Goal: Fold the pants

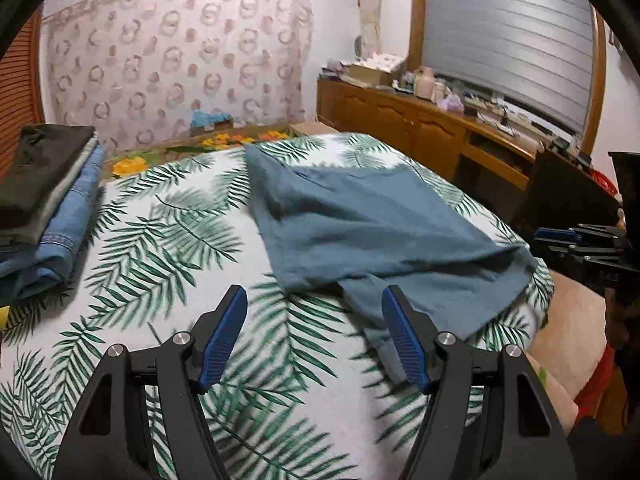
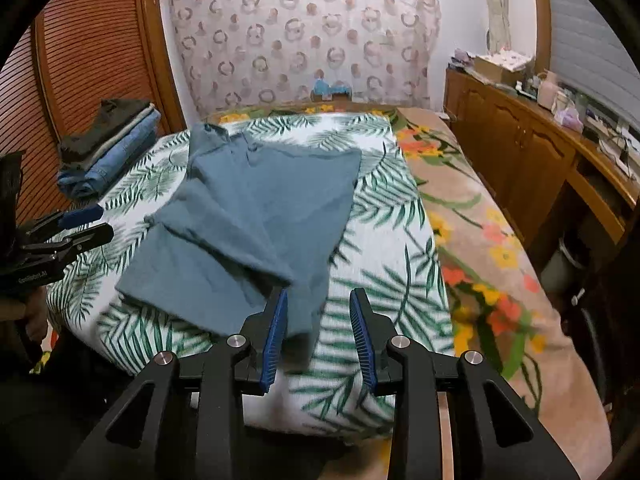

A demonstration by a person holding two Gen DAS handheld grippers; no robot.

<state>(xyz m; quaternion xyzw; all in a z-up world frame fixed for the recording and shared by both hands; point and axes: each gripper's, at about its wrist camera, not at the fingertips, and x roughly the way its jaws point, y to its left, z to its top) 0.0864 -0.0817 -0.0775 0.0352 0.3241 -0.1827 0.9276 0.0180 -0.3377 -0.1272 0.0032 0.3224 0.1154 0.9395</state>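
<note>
Here, the blue pants [image 1: 372, 216] are seen lying partly folded on the leaf-print sheet [image 1: 160, 240], ahead of both tools. The left gripper [image 1: 314, 300] is held with its jaws spread wide over the sheet; nothing is pinched, and one pant leg hem lies just beside its right finger. The right gripper [image 2: 318, 300] is held with its jaws parted, and a corner of the pants lies between them by the left pad [image 2: 276, 336], without being pressed from both sides. A stack of folded clothes [image 1: 44, 204] is seen far to the left of the left gripper.
</note>
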